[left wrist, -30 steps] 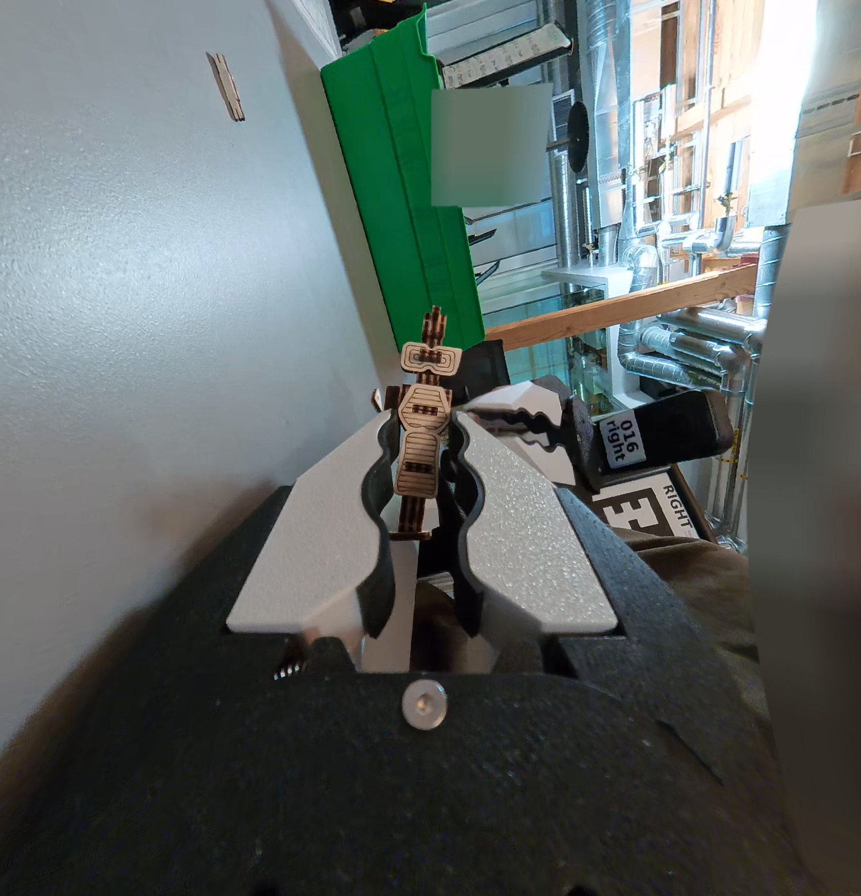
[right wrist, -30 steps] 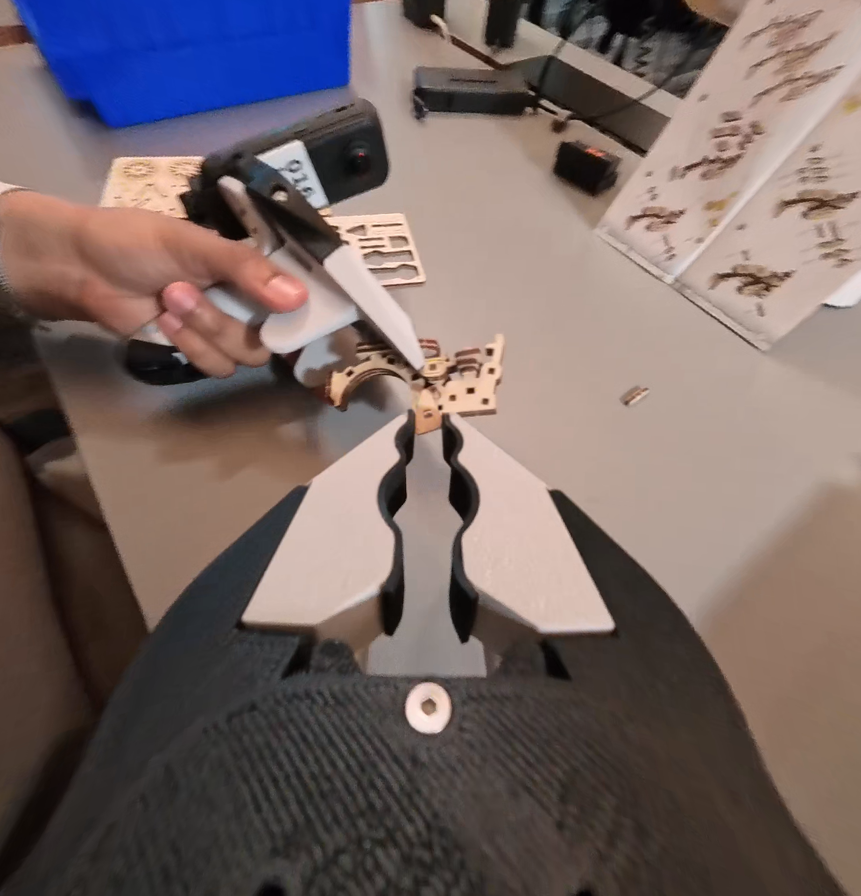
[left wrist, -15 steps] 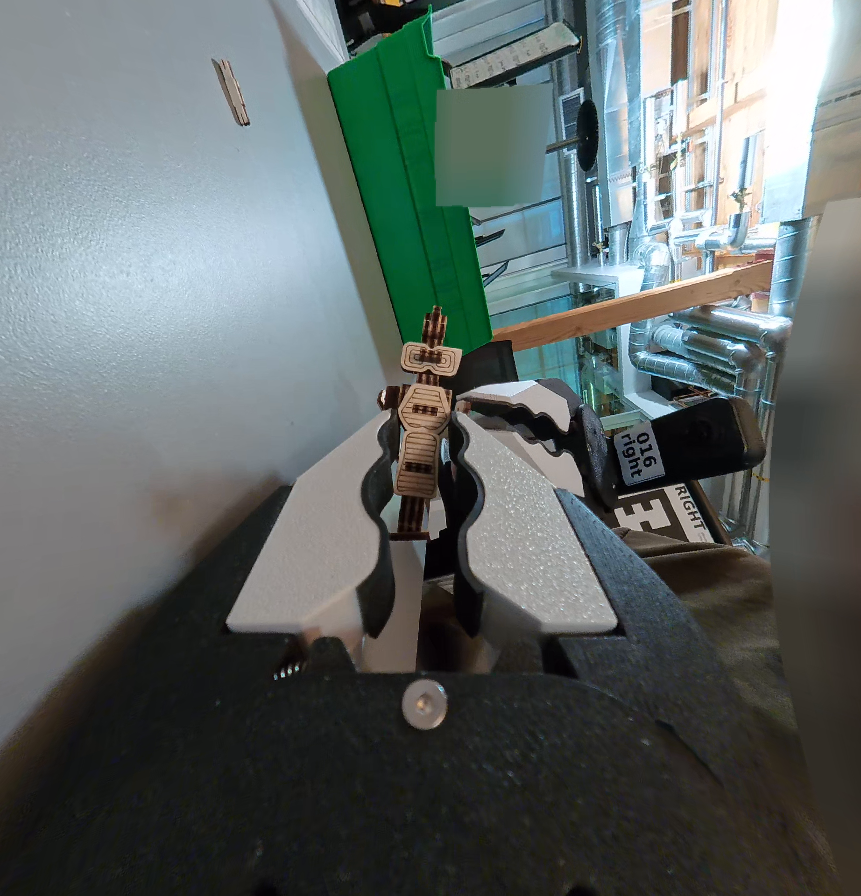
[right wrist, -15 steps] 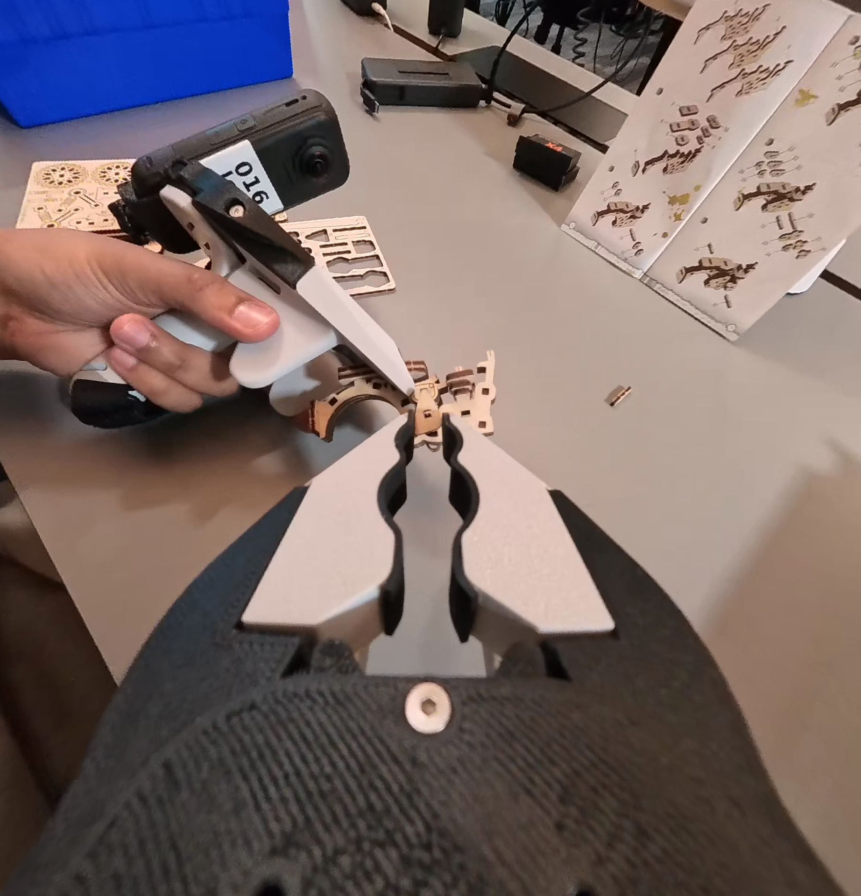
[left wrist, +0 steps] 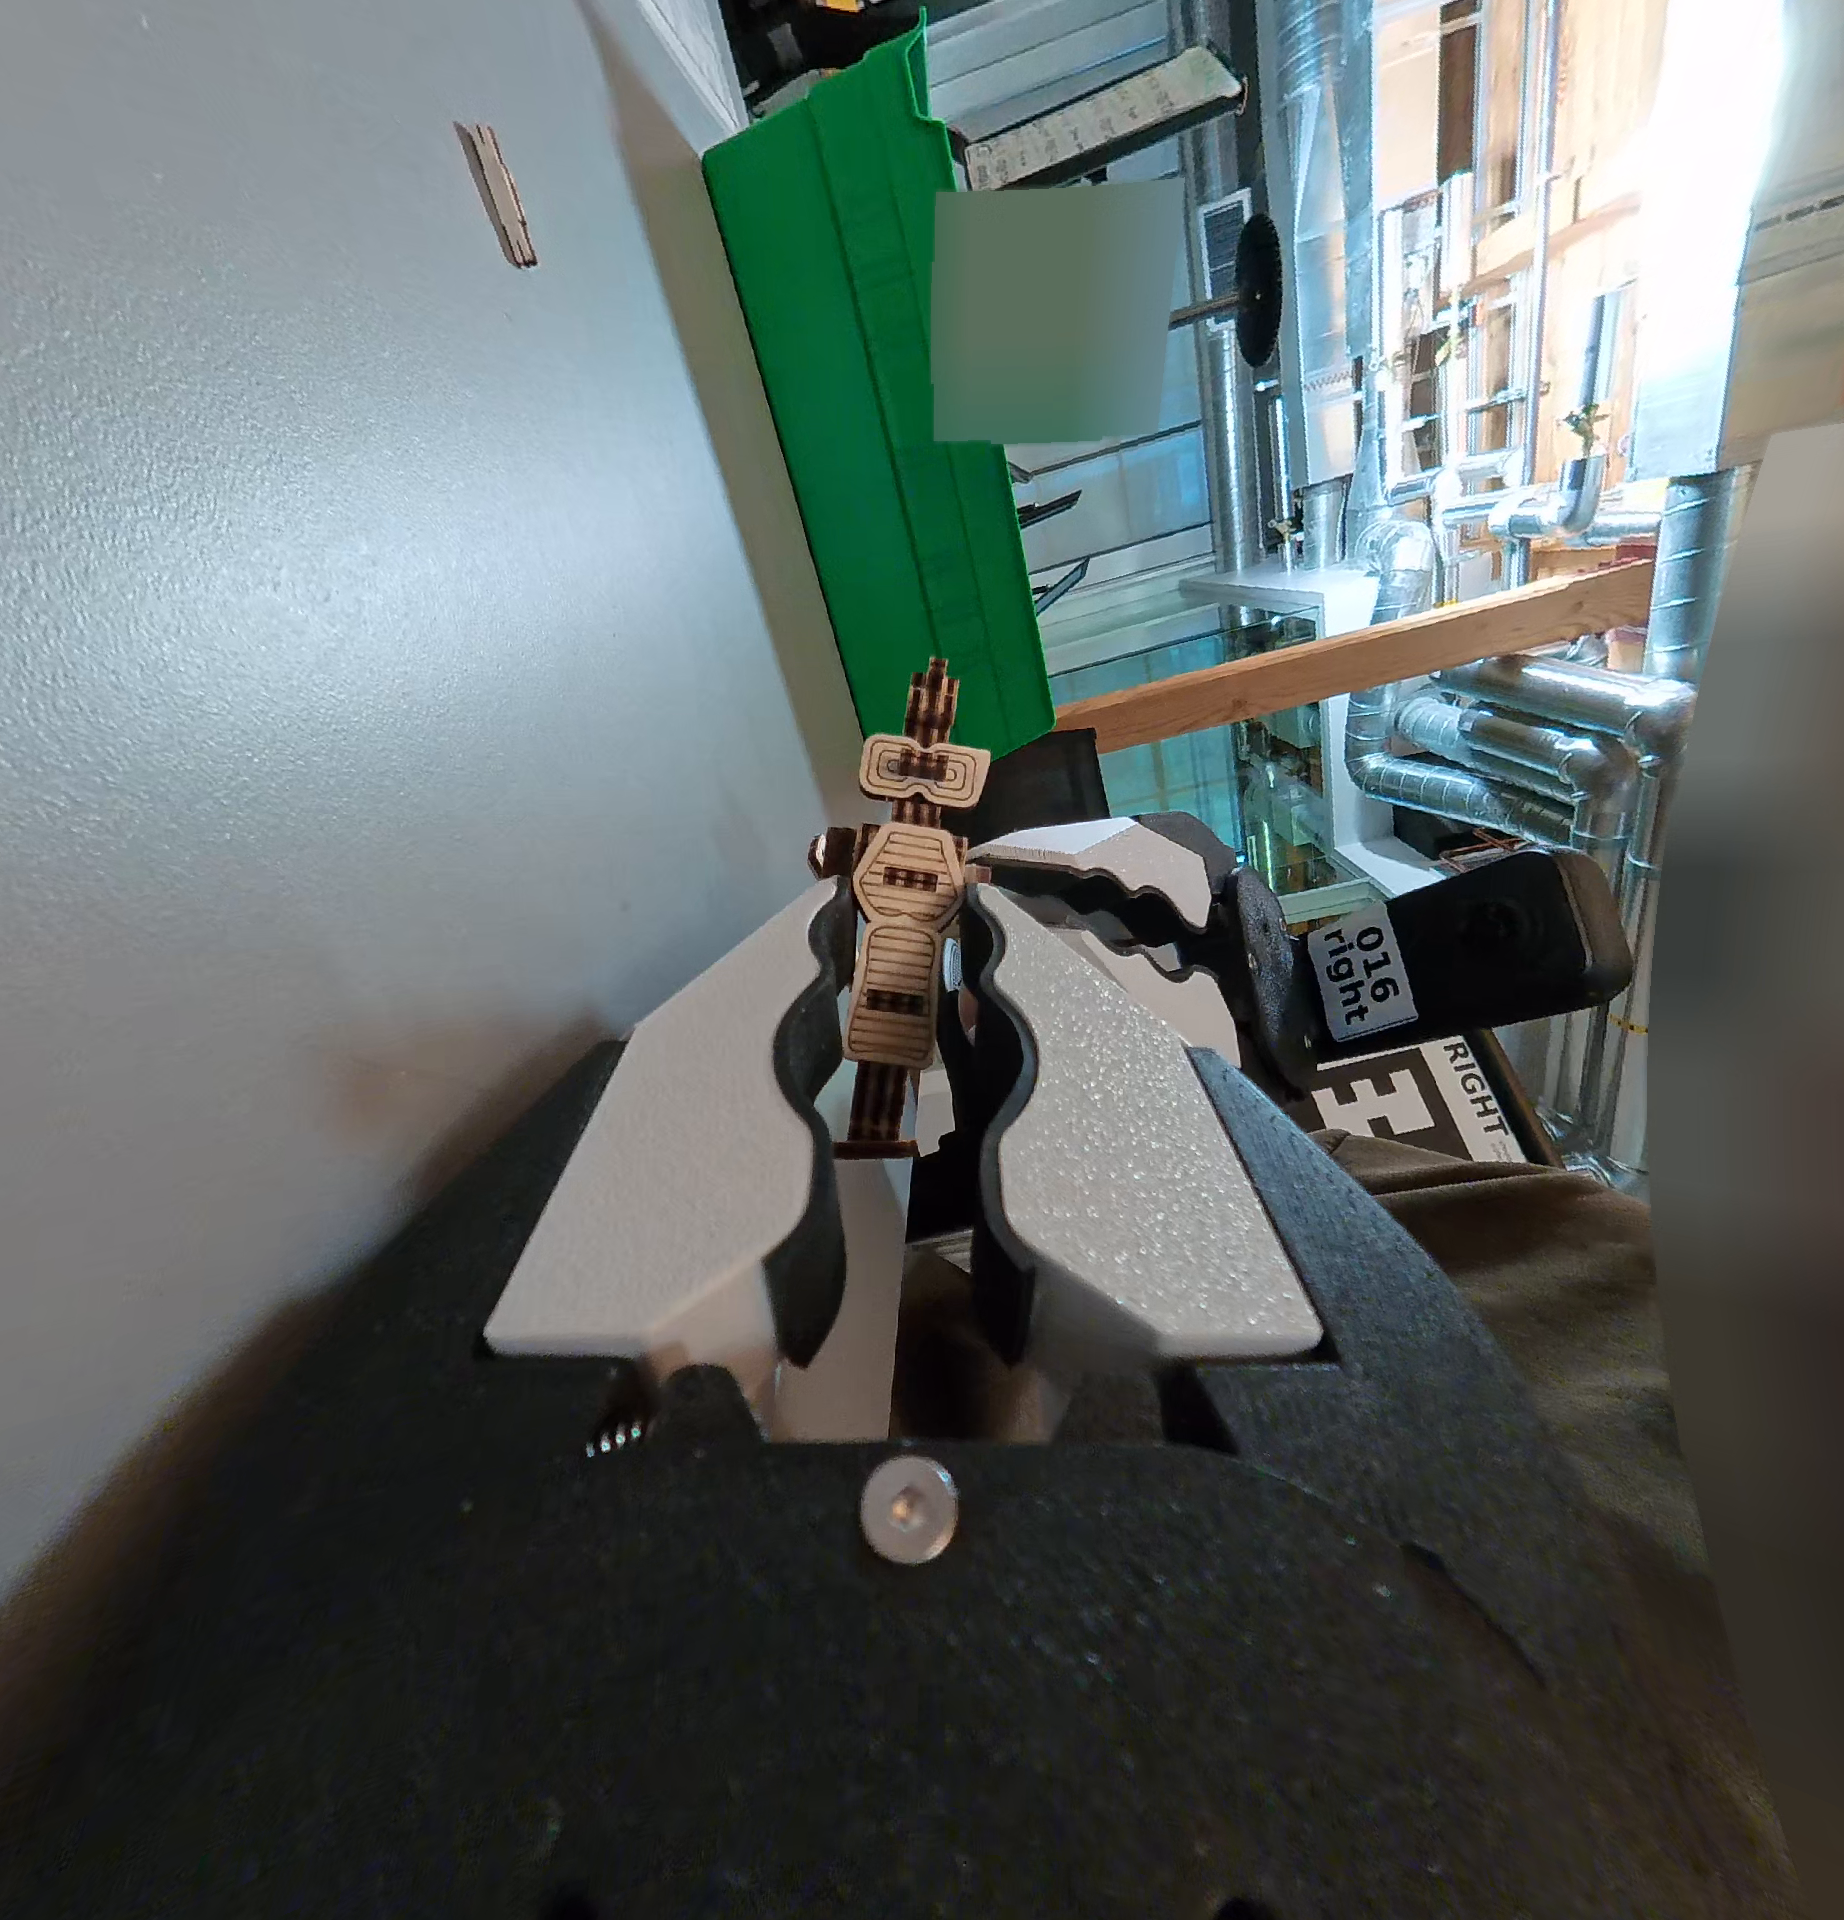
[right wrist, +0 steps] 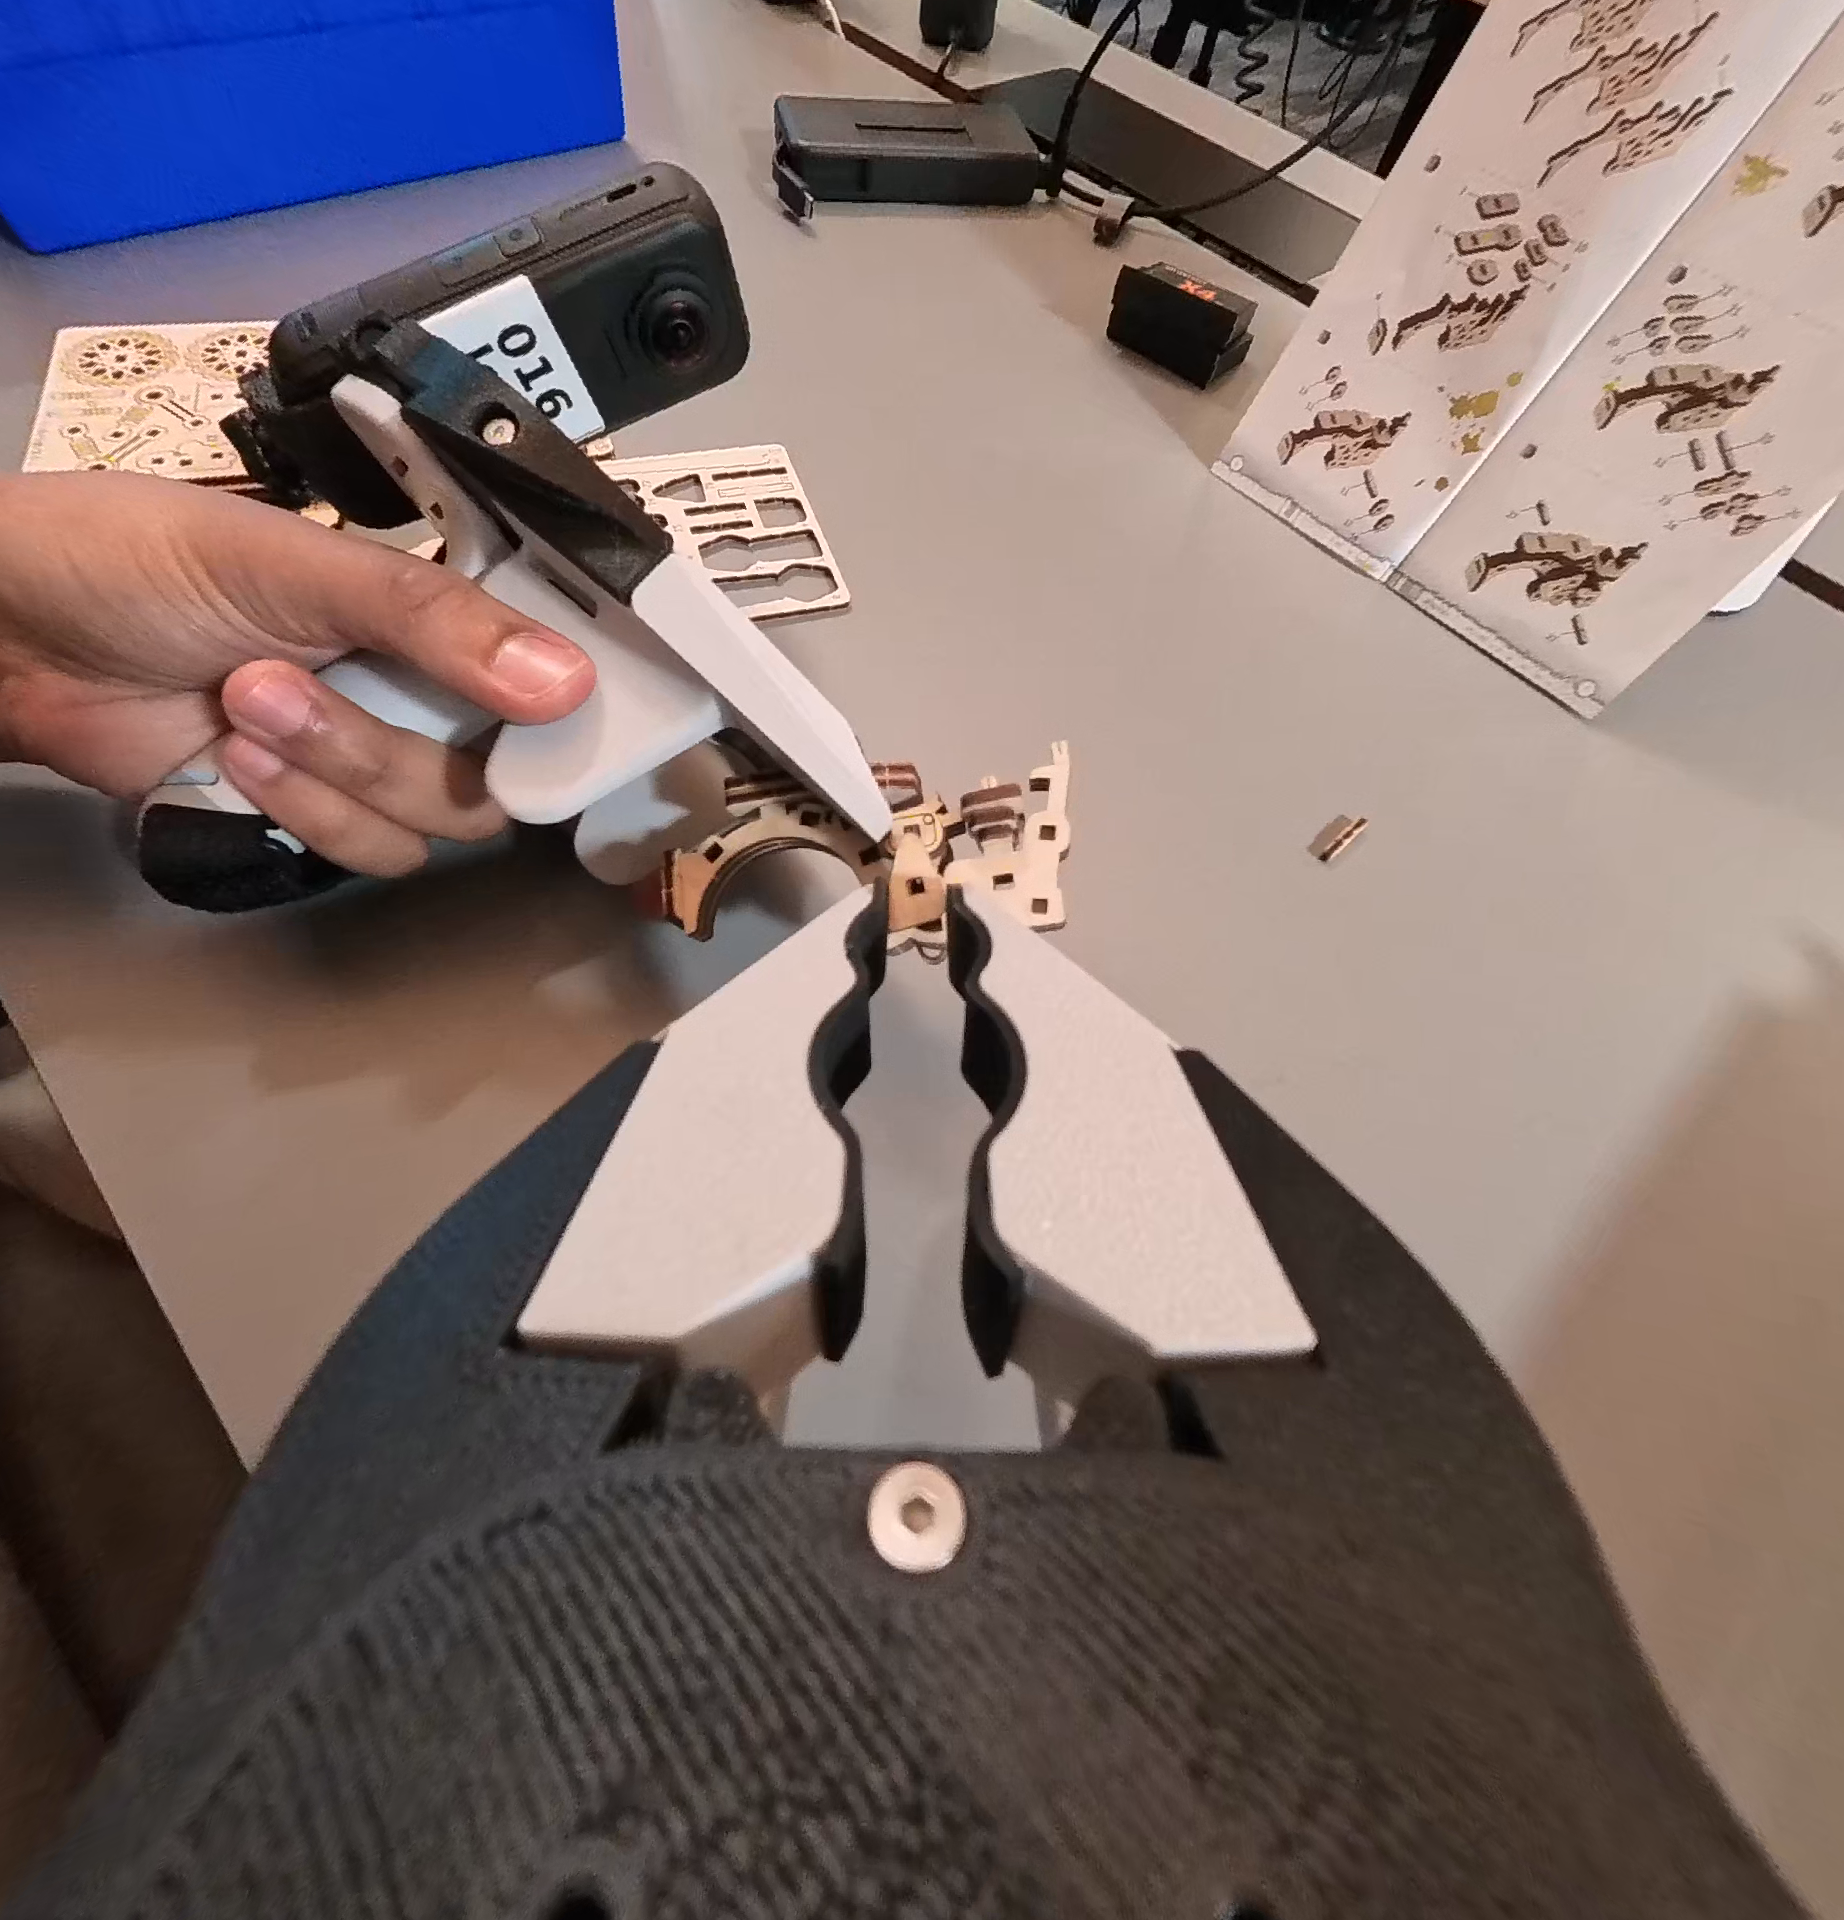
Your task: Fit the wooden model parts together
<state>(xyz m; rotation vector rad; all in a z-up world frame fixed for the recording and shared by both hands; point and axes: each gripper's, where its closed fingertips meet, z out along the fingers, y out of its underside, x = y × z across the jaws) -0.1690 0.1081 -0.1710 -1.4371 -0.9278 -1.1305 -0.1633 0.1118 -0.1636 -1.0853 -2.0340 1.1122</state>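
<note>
A laser-cut wooden model point(left wrist: 902, 935), a dark notched spine with several pale engraved plates, stands between the fingers of my left gripper point(left wrist: 902, 920), which is shut on it. In the right wrist view the model point(right wrist: 1011, 852) shows a curved rib and a perforated plate, held just above the grey table point(right wrist: 1365, 1091). My right gripper point(right wrist: 913, 914) is shut on a small pale wooden piece point(right wrist: 913, 883) at the model's near edge. The left gripper point(right wrist: 866, 821), held by a hand point(right wrist: 222, 644), meets it from the left. The right gripper's tips point(left wrist: 1001, 857) touch the model's middle plate.
Two wooden part sheets point(right wrist: 762, 530) point(right wrist: 139, 405) lie behind the hand. A loose wooden bit point(right wrist: 1337, 837) lies to the right. Folded instruction sheets point(right wrist: 1572, 416) stand at the far right. A blue bin point(right wrist: 274, 104), a green bin point(left wrist: 897, 416) and black devices point(right wrist: 897, 156) are farther off. The grippers are tip to tip, or close to it.
Both grippers stay closed at the model. The right gripper's body has swung outward and its view has tilted, while its tips remain at the model. The left gripper holds still.
</note>
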